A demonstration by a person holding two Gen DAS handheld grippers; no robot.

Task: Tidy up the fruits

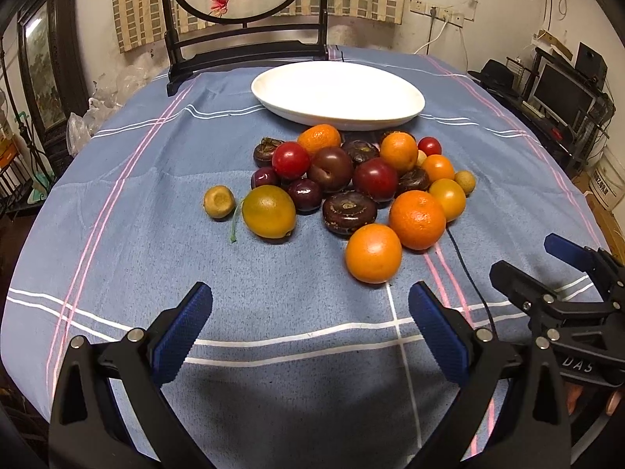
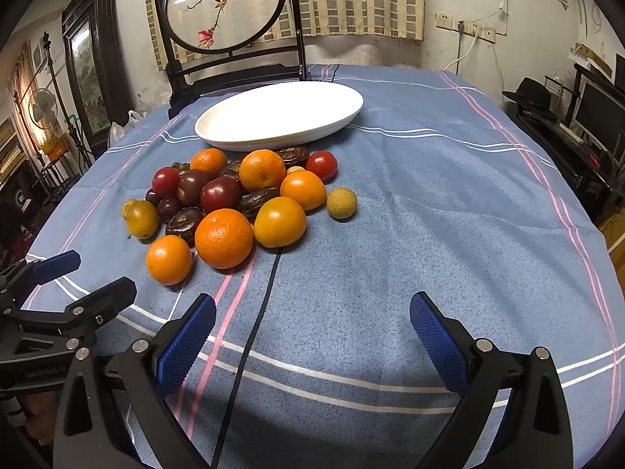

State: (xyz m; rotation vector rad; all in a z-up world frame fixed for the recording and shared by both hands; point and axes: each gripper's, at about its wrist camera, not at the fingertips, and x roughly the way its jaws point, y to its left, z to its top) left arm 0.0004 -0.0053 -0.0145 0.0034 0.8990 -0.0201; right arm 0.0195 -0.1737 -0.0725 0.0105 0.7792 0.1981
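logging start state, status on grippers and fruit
Left gripper open, right gripper open, both empty. Mixed round fruit pile on blue cloth, white oval plate bare. Nothing blocking.

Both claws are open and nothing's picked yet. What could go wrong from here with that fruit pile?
1. The fruit pile is tightly packed; grabbing an inner piece may send round neighbours rolling across the cloth.
2. The nearest orange sits loose at the edge and could roll from a nudge.
3. The white plate lies behind the pile, so reaching over risks bumping fruit.
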